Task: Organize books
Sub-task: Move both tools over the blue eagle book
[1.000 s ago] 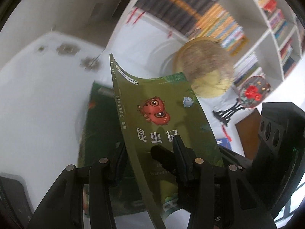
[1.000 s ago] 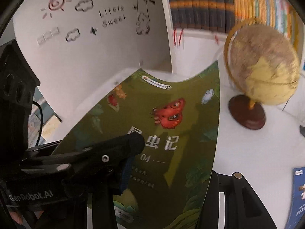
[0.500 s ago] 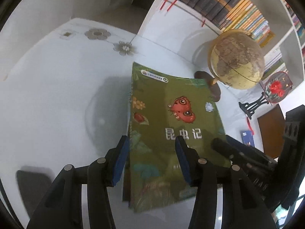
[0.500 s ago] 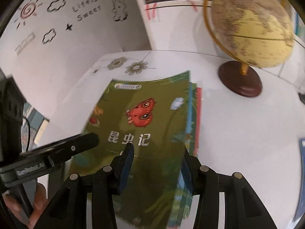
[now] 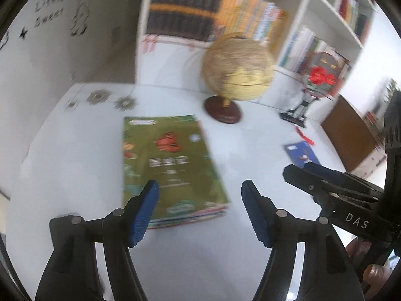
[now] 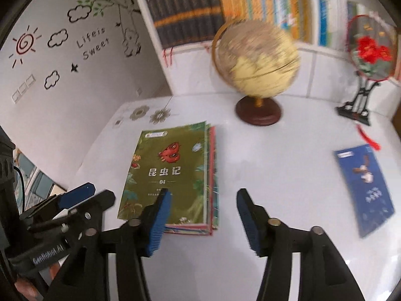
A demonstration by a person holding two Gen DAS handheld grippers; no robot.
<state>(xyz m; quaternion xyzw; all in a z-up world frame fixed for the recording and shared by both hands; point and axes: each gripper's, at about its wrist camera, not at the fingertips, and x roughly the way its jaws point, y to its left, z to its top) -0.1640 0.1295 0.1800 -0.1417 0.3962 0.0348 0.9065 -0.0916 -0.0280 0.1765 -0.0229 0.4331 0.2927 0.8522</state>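
We have the green insect book (image 6: 170, 173) lying flat on top of the small book stack (image 6: 211, 183) on the white counter (image 6: 275, 175), so this placing step looks done. Both the left tongs (image 5: 199, 213) and right tongs (image 6: 201, 219) have just been opening and stand wide, gripping nothing. Next we would likely reach right for the blue book (image 6: 364, 188) lying well apart and add it to the stack.
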